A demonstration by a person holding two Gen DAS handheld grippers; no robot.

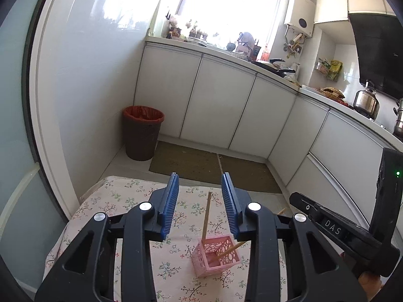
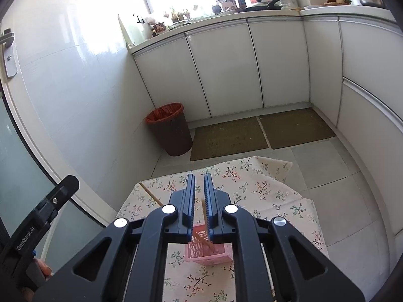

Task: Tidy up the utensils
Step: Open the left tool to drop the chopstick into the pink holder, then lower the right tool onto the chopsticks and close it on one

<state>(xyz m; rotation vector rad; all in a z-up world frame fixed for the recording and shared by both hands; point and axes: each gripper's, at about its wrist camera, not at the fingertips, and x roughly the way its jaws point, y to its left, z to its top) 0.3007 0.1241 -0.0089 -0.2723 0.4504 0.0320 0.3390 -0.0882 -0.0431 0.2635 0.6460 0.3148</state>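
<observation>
A pink perforated basket point(image 1: 215, 256) stands on the floral tablecloth point(image 1: 126, 206). Two wooden chopsticks lean in it: one point(image 1: 207, 216) rises nearly upright, the other point(image 1: 233, 248) slants right under my right finger. My left gripper point(image 1: 200, 188) is open and empty, above and behind the basket. In the right wrist view the basket point(image 2: 209, 253) lies just below my right gripper point(image 2: 199, 188), whose jaws stand a narrow gap apart around a chopstick point(image 2: 204, 216) leaning in the basket; whether the pads touch it is unclear. Another chopstick point(image 2: 151, 194) lies on the cloth at the far left.
A brown bin point(image 1: 142, 132) with a red liner stands by the wall beyond the table. White cabinets point(image 1: 216, 103) run along the back and right, with floor mats point(image 1: 214, 168) before them. The right gripper's body point(image 1: 352, 226) is close at my right.
</observation>
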